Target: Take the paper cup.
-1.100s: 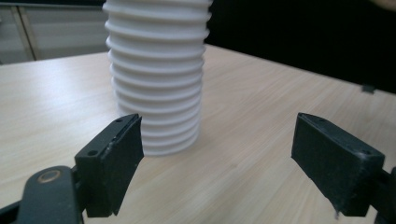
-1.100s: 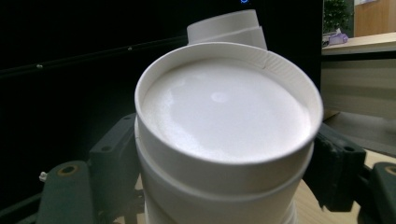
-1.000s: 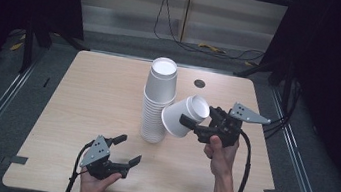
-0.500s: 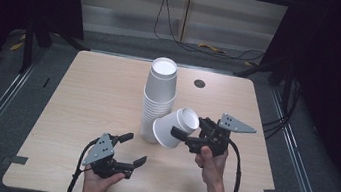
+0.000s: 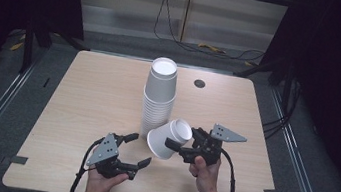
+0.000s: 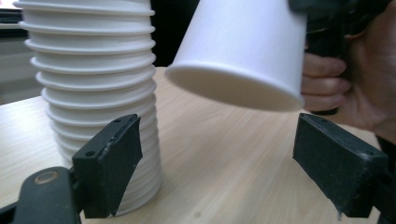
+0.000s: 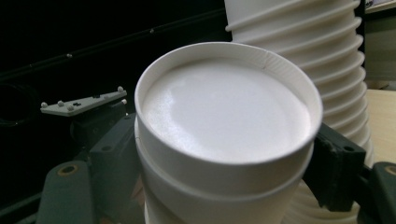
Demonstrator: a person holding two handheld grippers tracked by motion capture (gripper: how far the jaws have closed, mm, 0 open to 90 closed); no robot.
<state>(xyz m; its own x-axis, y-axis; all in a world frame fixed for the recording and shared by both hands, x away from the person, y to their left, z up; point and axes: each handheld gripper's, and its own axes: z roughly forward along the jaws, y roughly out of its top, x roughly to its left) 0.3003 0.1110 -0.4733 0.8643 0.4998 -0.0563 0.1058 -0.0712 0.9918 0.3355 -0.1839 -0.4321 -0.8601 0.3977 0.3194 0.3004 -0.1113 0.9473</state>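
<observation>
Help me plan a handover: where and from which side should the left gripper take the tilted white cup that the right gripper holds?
Grip the cup across its side wall near the wide mouth end, coming from the left gripper side. That end faces its open jaws, while the right gripper clamps the base end.

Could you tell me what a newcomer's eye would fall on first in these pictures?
First, the tall stack of white paper cups, upside down near the middle of the wooden table. Next, the single cup tilted just right of the stack's foot, clamped in the right gripper. The left gripper waits open at the near edge.
</observation>
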